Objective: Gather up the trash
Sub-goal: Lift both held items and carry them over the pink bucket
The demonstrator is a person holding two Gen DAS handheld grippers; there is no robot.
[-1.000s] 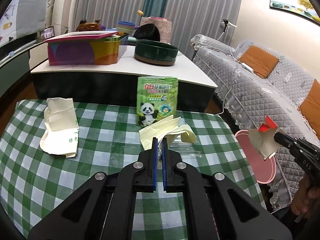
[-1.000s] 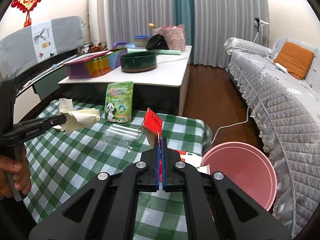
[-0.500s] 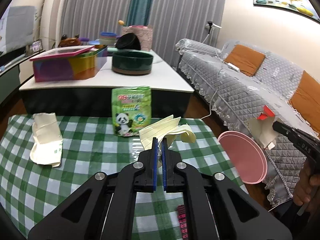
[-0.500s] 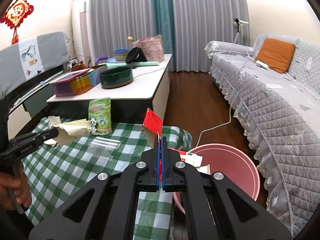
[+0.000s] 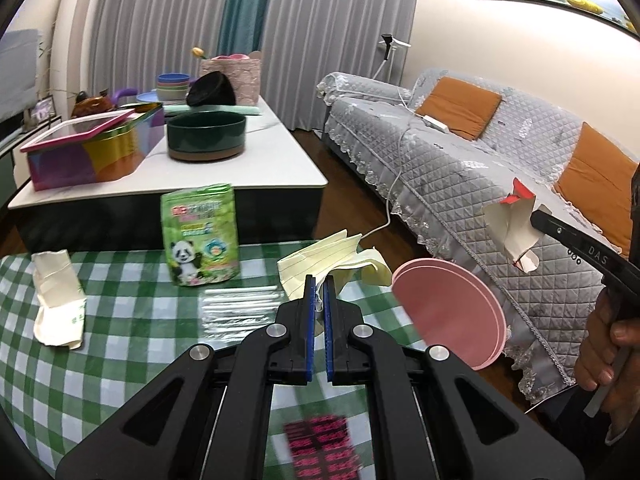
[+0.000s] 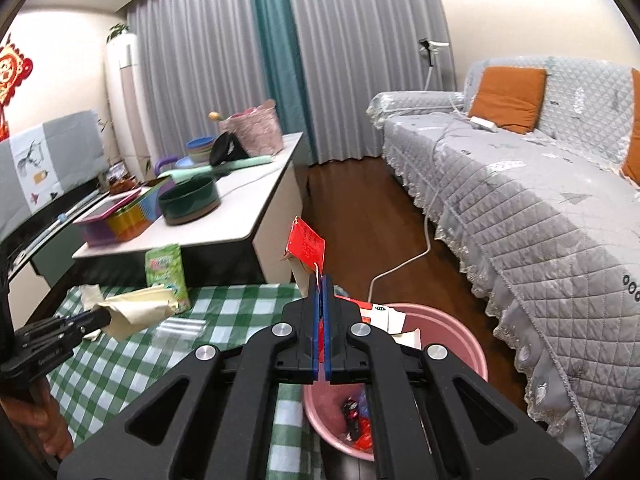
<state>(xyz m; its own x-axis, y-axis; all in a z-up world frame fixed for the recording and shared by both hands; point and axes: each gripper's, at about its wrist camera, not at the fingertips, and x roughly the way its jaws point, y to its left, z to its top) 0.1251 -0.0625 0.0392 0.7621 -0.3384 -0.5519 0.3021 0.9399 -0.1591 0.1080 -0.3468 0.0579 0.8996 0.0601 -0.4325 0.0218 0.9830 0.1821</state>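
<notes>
My left gripper [image 5: 319, 280] is shut on a pale yellow lined paper [image 5: 320, 258], held above the green checked table [image 5: 100, 360]. In the right wrist view the left gripper [image 6: 105, 314] shows at the left with that paper [image 6: 136, 310]. My right gripper [image 6: 322, 280] is shut on a red and white piece of carton [image 6: 306, 246], just above the near rim of the pink bin [image 6: 460, 336], which holds several scraps. From the left wrist view the right gripper [image 5: 535, 216] and its carton [image 5: 512, 228] hang over the bin [image 5: 448, 312].
On the table lie a green panda packet [image 5: 198, 236], a white paper bag [image 5: 56, 300], a clear plastic wrapper [image 5: 236, 304] and a blurred pink wrapper [image 5: 320, 440]. Behind stands a low white table [image 5: 280, 168] with a bowl and tin. A grey sofa [image 6: 520, 208] flanks the bin.
Both grippers have carried their scraps to the right, towards the pink bin, which now sits larger and closer in both views. Both stay shut.
</notes>
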